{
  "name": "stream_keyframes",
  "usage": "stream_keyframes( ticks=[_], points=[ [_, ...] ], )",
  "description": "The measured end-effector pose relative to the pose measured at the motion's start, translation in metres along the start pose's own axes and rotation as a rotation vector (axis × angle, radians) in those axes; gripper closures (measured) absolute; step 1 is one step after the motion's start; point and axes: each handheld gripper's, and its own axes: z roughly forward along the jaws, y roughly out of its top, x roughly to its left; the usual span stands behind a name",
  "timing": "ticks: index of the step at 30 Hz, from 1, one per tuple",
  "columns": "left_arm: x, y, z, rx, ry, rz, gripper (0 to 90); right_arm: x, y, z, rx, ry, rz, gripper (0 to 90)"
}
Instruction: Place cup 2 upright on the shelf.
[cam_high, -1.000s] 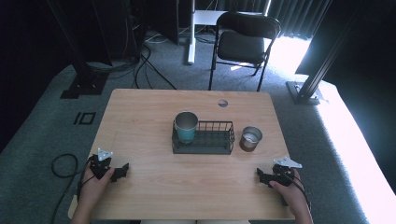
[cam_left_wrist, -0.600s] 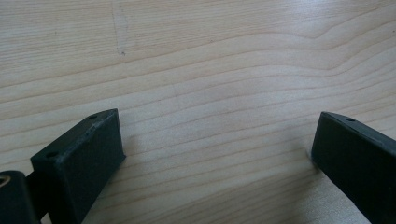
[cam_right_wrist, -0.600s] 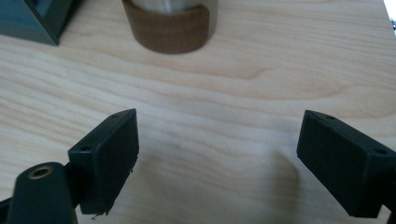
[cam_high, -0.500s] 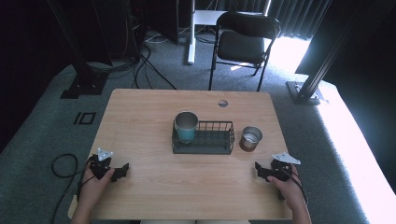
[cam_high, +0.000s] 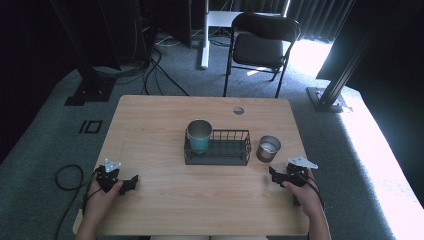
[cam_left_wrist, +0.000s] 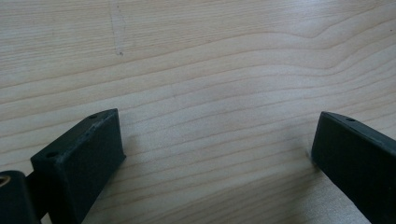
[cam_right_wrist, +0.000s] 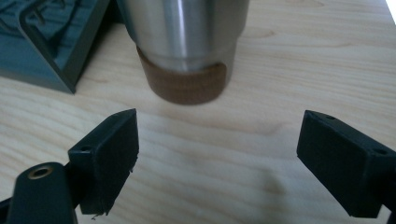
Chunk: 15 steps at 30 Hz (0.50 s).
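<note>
Our right gripper (cam_high: 278, 174) sits at the steel cup's (cam_high: 268, 148) 5 o'clock, jaws wide apart and empty, lined up to grab it. The cup stands just beside the black wire rack (cam_high: 217, 148). Our left gripper (cam_high: 126, 183) rests released on the wooden table (cam_high: 165, 120).

Strong daylight floods in from the right, blowing out the grey carpeted floor (cam_high: 385, 165) there, while the background stays dark. The pale wooden table (cam_high: 150, 125) is evenly lit. Close gripper views look soft, with faint shadows.
</note>
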Motion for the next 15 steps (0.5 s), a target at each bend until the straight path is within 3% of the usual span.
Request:
stream_keyframes(
  ticks=[15],
  points=[
    [0.0, 0.0, 0.0, 0.0, 0.0, 0.0, 2.9, 0.006, 0.019, 0.012, -0.046, 0.03, 0.011, 12.7]
  ],
)
